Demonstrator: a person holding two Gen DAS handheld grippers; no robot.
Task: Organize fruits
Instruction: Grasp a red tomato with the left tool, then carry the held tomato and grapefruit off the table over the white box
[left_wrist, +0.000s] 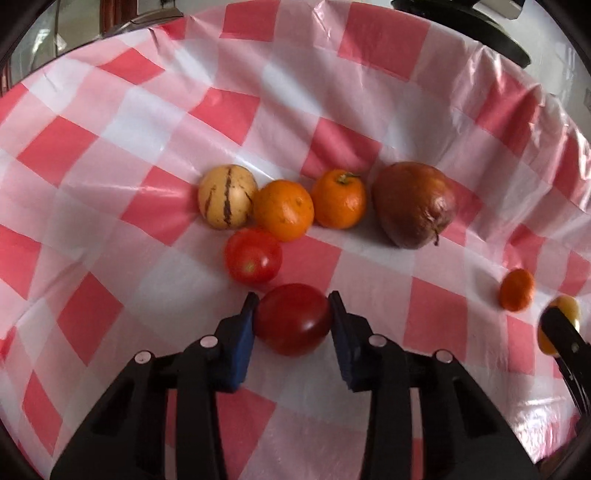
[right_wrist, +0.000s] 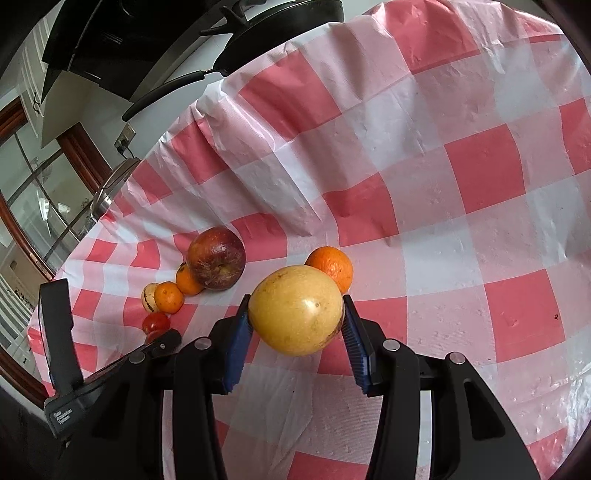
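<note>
On the red-and-white checked plastic cloth (left_wrist: 110, 147) covering the surface, the left claw (left_wrist: 293, 314) is clamped on a dark red round tomato (left_wrist: 293, 319) – its blue pads touch both sides. Just beyond lie a brighter red tomato (left_wrist: 253, 255), a striped pale yellow melon-like fruit (left_wrist: 227, 196), two oranges (left_wrist: 283, 209) and a brownish-red apple (left_wrist: 413, 203). The right claw (right_wrist: 295, 314) grips a smooth yellow round fruit (right_wrist: 295, 310) – lifted clear of the cloth, near a small orange mandarin (right_wrist: 330, 266).
</note>
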